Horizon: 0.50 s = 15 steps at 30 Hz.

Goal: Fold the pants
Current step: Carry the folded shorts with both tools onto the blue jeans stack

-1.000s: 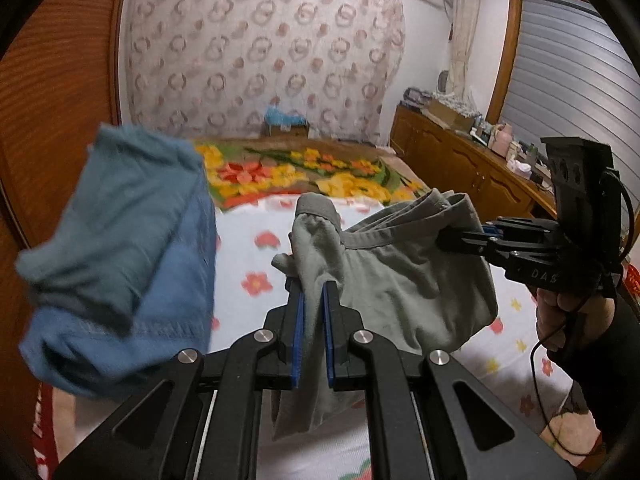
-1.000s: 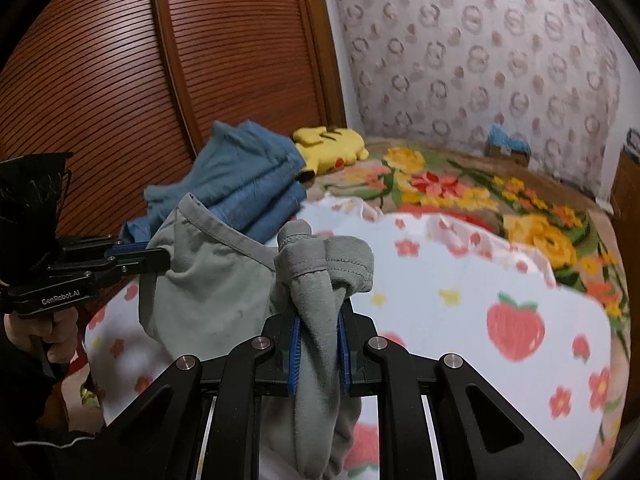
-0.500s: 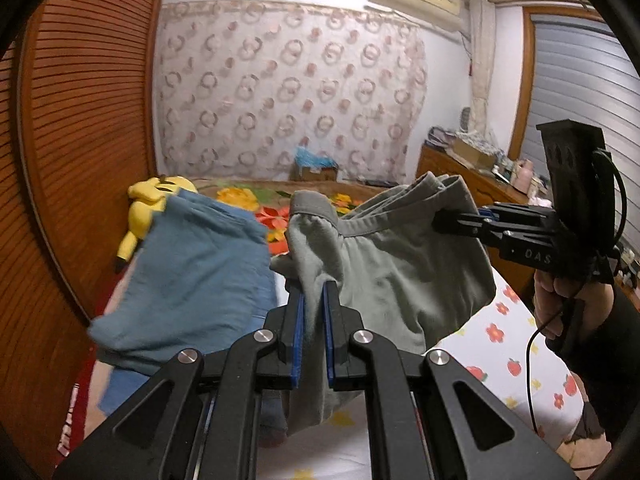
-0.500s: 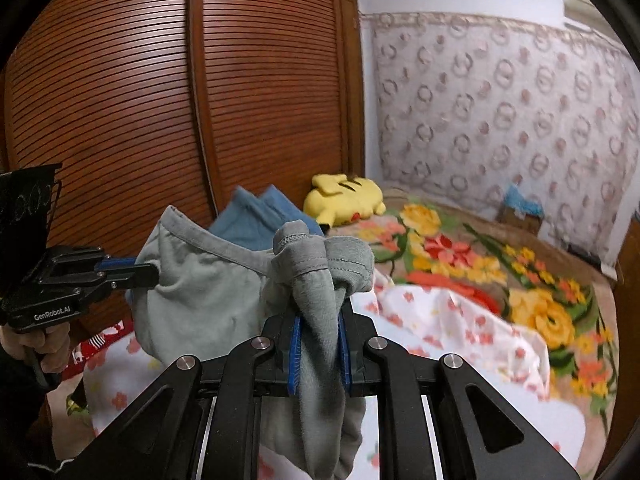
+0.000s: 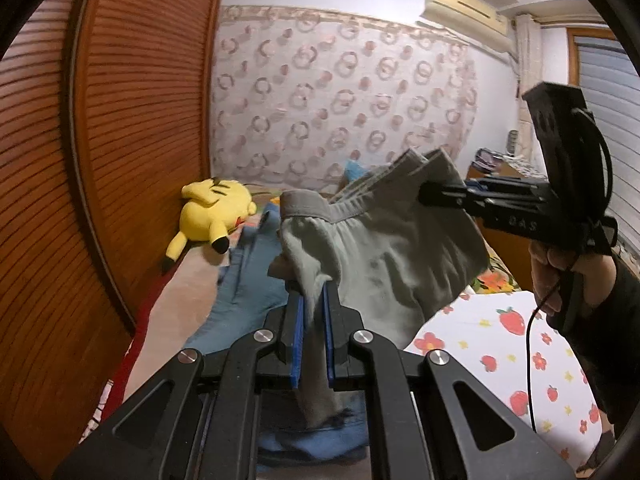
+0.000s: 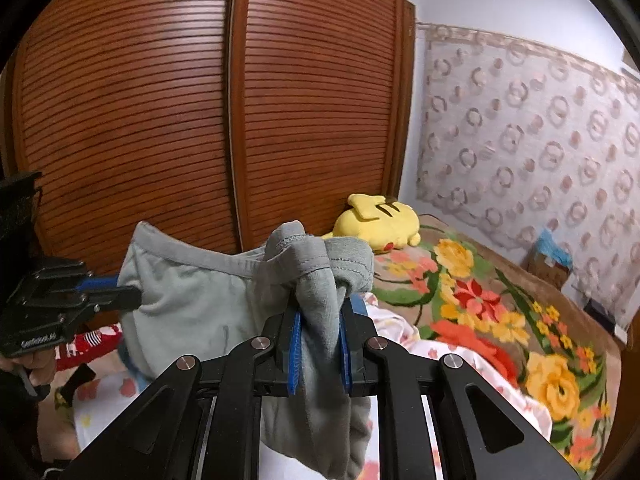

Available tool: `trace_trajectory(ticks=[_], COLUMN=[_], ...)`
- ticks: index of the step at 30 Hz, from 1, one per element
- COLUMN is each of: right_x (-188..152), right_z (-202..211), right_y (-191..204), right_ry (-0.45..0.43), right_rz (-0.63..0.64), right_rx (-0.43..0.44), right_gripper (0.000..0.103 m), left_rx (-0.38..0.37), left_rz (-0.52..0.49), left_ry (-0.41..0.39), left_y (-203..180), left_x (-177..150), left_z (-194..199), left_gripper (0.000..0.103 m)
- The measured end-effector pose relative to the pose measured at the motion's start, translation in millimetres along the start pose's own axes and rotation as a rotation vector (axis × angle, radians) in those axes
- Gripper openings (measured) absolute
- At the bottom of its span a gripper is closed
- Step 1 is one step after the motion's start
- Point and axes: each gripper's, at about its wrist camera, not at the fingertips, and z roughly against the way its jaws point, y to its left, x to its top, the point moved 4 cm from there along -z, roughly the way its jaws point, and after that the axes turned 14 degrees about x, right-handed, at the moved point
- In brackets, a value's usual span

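Grey pants hang in the air between both grippers, held at the waistband. My left gripper is shut on one bunched end of the waistband, and it shows at the left of the right wrist view. My right gripper is shut on the other bunched end, and it shows at the right of the left wrist view. The pants sag between them above the bed. The legs hang below the frame, hidden.
A blue garment lies on the bed below the pants. A yellow plush toy lies against the wooden slatted wardrobe. A strawberry-print sheet and a floral blanket cover the bed. A wooden cabinet stands at the right.
Both grippers have lifted the grey pants higher and tilted upward. The bed and the blue garment have dropped lower in view, and the plush toy has come into the left wrist view.
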Motion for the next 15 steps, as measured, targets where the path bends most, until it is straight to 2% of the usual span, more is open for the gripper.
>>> trace_trajectory(ticks=[9, 15], right_x=[26, 33], right_z=[-64, -108], right_y=[-10, -19], right_ry=[0.056, 0.099], right_rz=[0.08, 0.053], right_rx=[0.02, 0.055], right_gripper=[0.016, 0.017], left_rx=[0.024, 0.059], left_rz=[0.041, 0.053], left_ry=[0.029, 0.066], left_y=[17, 23], left_x=[-10, -18], left_z=[-12, -17], left_gripper=[0.01, 0.01])
